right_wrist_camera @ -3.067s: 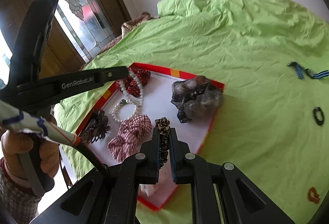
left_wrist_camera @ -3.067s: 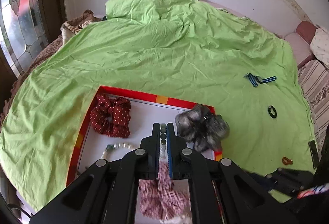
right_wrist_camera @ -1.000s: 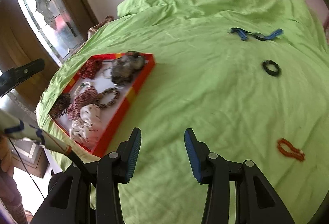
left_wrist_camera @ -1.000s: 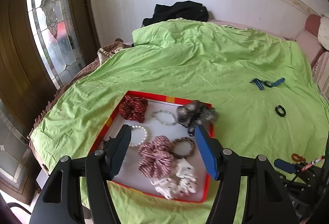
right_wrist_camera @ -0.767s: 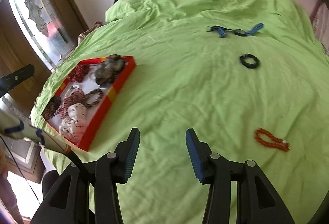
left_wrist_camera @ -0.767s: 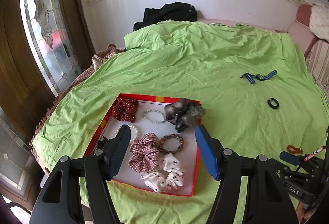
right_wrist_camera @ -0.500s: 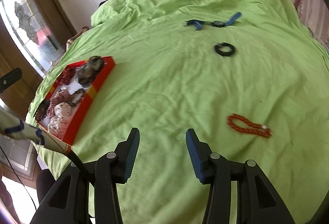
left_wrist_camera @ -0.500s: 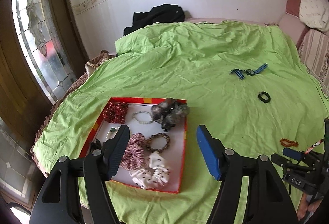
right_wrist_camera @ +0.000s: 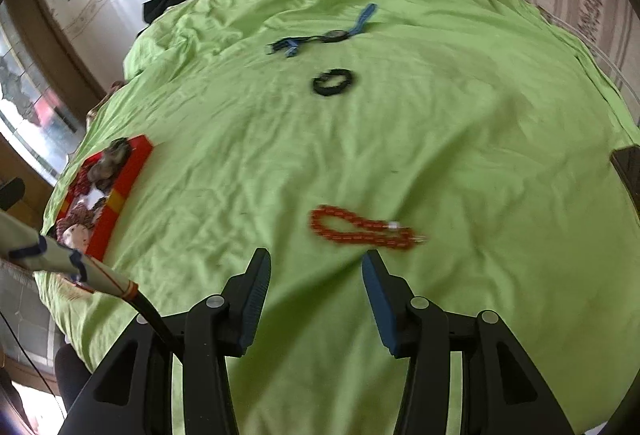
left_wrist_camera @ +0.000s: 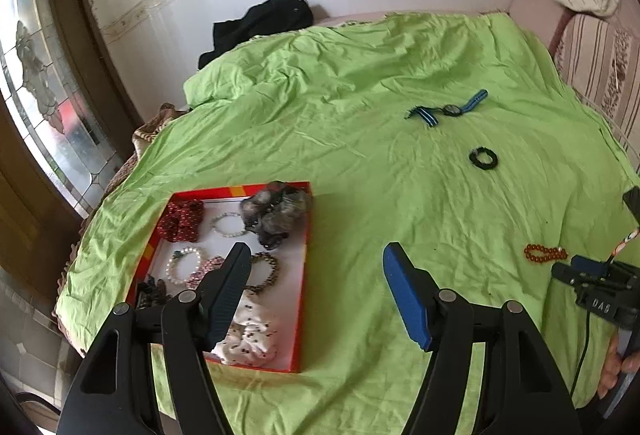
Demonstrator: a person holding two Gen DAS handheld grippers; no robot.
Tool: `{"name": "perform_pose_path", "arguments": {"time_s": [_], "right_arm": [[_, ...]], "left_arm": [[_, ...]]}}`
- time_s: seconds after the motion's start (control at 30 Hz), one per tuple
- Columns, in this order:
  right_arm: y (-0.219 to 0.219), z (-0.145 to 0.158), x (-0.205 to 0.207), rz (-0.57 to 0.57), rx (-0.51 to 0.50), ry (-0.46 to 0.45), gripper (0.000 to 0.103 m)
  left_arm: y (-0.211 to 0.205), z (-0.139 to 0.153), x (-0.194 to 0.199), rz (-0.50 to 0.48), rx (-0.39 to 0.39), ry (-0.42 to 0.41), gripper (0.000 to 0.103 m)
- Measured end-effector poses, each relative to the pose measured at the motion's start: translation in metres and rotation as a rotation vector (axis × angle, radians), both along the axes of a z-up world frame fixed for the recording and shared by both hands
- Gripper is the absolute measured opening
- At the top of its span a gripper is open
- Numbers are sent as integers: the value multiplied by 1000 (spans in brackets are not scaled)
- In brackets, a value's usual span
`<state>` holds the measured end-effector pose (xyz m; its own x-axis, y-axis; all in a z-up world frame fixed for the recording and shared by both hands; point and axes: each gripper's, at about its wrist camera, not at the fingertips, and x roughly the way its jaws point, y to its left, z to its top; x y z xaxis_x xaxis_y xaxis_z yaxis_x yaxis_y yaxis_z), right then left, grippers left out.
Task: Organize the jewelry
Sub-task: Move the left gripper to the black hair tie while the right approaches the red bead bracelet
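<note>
A red-rimmed tray (left_wrist_camera: 305,287) lies at the lower left of the green sheet and holds a grey scrunchie (left_wrist_camera: 276,211), a red dotted scrunchie (left_wrist_camera: 182,221), a white scrunchie (left_wrist_camera: 248,335) and bead bracelets. My left gripper (left_wrist_camera: 318,255) hangs open and empty over the tray's right rim. In the right wrist view my right gripper (right_wrist_camera: 316,267) is open and empty. An orange bead bracelet (right_wrist_camera: 360,227) lies on the sheet just beyond its fingertips. Farther off lie a black hair tie (right_wrist_camera: 334,81) and a blue-strapped watch (right_wrist_camera: 332,35). The tray (right_wrist_camera: 120,187) is far to the left.
The green sheet (left_wrist_camera: 360,175) covers a bed against a white wall, with a black garment (left_wrist_camera: 260,27) at its far end. A striped cushion (left_wrist_camera: 592,47) borders the right side. A dark flat object (right_wrist_camera: 628,171) lies at the sheet's right edge. A taped cable (right_wrist_camera: 60,259) crosses the lower left.
Both grippers were shut over the tray and have opened, leaving their pieces in it. Both have swung right, away from the tray. The orange bracelet now lies just ahead of the right gripper.
</note>
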<state>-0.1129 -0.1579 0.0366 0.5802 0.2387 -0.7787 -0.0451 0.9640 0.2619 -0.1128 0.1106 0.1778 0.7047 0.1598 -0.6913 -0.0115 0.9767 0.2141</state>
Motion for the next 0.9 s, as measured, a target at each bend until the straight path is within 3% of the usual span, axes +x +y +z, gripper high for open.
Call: {"name": "perform_pose_path", "arguments": {"time_s": [0.5,0.67,0.9], "right_arm": [[-51,-17,33,-88,15,33,52],[-61,-23,40,-102,33,21,52],[-65,-28,38,-71,73,-25,52]], "left_arm": [[-32,-52,48,-51,-61,139,68],[-54,-68,85,-106,-123,187,68],[-98,-85,147,-190,-148,211,68]]}}
